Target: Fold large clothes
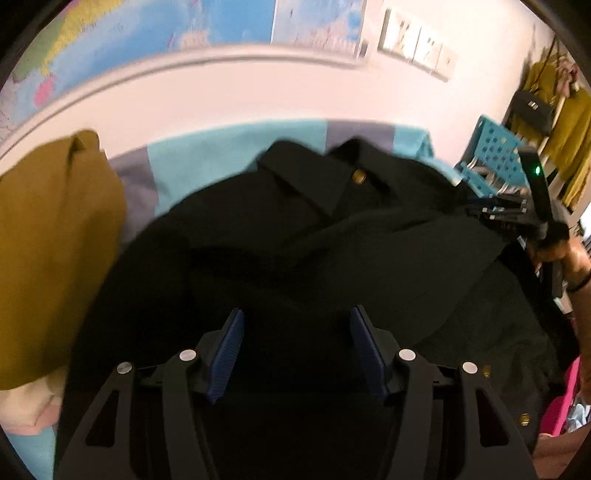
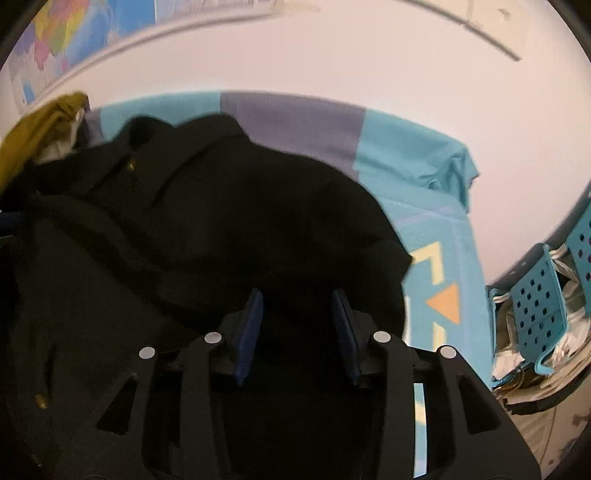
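Black garment: matt woven cloth with a fine ribbed texture; its button is glossy brass-coloured metal. Mustard garment: matt, soft cloth. Cover on the surface: smooth printed cloth in turquoise and grey, low sheen. Left tool and right tool: matt black plastic links, bright silver metal pins, and blue finger pads with a ribbed, rubber-like face. Basket: turquoise perforated plastic, slightly glossy. Wall map: smooth printed paper.
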Motion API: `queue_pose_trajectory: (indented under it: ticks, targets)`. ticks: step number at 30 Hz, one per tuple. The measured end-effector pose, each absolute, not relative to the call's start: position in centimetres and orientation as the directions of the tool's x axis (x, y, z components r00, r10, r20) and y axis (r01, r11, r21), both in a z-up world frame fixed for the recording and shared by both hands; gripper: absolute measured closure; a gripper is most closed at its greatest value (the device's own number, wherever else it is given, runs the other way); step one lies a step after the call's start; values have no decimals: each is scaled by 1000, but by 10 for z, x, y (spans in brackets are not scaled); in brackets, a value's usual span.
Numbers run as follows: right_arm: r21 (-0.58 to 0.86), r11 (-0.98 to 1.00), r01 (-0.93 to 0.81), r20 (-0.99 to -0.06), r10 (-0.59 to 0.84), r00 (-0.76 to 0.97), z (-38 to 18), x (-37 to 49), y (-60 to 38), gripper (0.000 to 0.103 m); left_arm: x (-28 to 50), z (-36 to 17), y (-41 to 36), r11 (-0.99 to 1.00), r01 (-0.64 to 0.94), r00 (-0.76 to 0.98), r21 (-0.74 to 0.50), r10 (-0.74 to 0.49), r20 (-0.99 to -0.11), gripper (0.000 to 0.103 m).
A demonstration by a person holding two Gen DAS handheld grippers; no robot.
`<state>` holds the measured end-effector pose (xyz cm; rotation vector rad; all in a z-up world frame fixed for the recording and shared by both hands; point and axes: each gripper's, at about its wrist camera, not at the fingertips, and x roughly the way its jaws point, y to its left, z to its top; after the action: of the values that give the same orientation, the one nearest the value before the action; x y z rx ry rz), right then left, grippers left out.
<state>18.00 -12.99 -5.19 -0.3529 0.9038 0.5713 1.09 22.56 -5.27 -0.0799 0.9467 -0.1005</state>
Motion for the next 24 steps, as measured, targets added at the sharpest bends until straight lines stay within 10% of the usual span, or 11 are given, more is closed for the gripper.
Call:
queue_pose_trajectory:
  ticks: [2, 4, 11, 16, 24]
  targets:
    - [-49, 801, -597, -806, 322, 497, -51, 186, -131, 100, 10, -60, 226, 993, 45, 567, -110, -116, -816, 46]
    - [-1, 806, -592, -784, 367, 501, -42, 188, -139, 101, 7, -61, 229, 992, 40, 569, -118, -120, -814, 46]
    - [249, 832, -496, -648, 524, 553, -6, 209, -169, 101, 2, -64, 234, 991, 19, 573, -129, -117, -811, 46]
    - [159, 855, -494, -784, 413, 463, -50, 218, -138, 87, -1, -63, 232, 994, 7, 575, -106, -90, -813, 46]
    - [92, 813, -575, -669, 478, 569, 1, 162, -129, 75, -27, -45, 235, 994, 15, 632, -112, -96, -769, 46]
